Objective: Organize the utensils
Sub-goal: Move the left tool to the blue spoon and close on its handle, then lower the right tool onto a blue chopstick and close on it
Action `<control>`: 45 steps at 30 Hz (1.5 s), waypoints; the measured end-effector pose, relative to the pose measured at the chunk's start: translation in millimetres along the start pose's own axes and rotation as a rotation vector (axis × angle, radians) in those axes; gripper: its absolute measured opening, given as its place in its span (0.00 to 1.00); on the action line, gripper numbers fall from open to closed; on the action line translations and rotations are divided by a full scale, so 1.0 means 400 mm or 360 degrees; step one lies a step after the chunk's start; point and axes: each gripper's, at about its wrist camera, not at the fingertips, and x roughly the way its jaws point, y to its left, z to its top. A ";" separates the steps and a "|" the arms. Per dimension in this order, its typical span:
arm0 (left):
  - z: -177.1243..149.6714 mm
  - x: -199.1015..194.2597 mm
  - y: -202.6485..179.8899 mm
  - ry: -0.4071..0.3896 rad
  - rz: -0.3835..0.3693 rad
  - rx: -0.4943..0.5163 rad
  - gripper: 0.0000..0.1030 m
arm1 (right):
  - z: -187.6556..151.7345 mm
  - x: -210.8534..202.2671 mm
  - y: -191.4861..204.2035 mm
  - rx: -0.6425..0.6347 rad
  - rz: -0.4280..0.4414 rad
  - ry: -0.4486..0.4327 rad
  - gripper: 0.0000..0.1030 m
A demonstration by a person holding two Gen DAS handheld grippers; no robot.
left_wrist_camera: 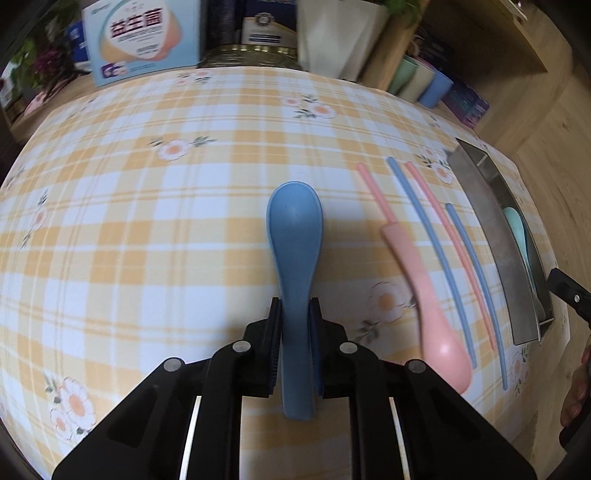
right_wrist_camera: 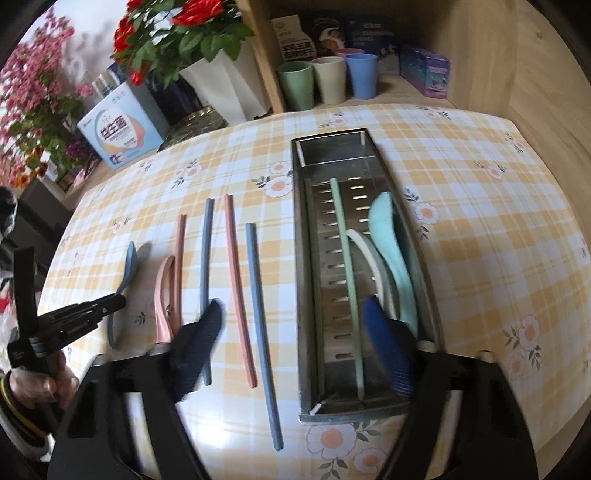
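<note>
A wooden shelf unit (right_wrist_camera: 480, 74) backs the table (right_wrist_camera: 480, 177), spread with a yellow checked, flowered cloth. The steel tray (right_wrist_camera: 301, 258) holds pale utensils. Left tongs (left_wrist_camera: 295, 325) are clamped on the blue spoon (left_wrist_camera: 295, 229) handle, low over the cloth. Right tongs (right_wrist_camera: 291, 343) gape empty above the chopsticks (right_wrist_camera: 258, 288).

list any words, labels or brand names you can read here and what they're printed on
"益生菌": large red characters on the light blue box behind the table, also seen in the right wrist view.
Smaller print on that box: too small to read.
Dark package with a white label on the shelf behind the cups: Chinese characters, too blurred to read.
Purple box and the other shelf packages: unreadable.
</note>
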 end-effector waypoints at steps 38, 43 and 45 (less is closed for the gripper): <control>-0.044 -0.027 0.088 -0.0101 -0.0083 -0.0081 0.14 | 0.027 0.247 0.247 -0.0386 0.0016 0.0075 0.06; -0.044 -0.026 0.093 -0.0106 -0.0100 -0.0085 0.14 | -0.003 0.226 0.235 -0.0361 0.0032 0.0048 0.06; -0.044 -0.027 0.095 -0.0105 -0.0105 -0.0086 0.14 | -0.010 0.221 0.233 -0.0356 0.0034 0.0043 0.06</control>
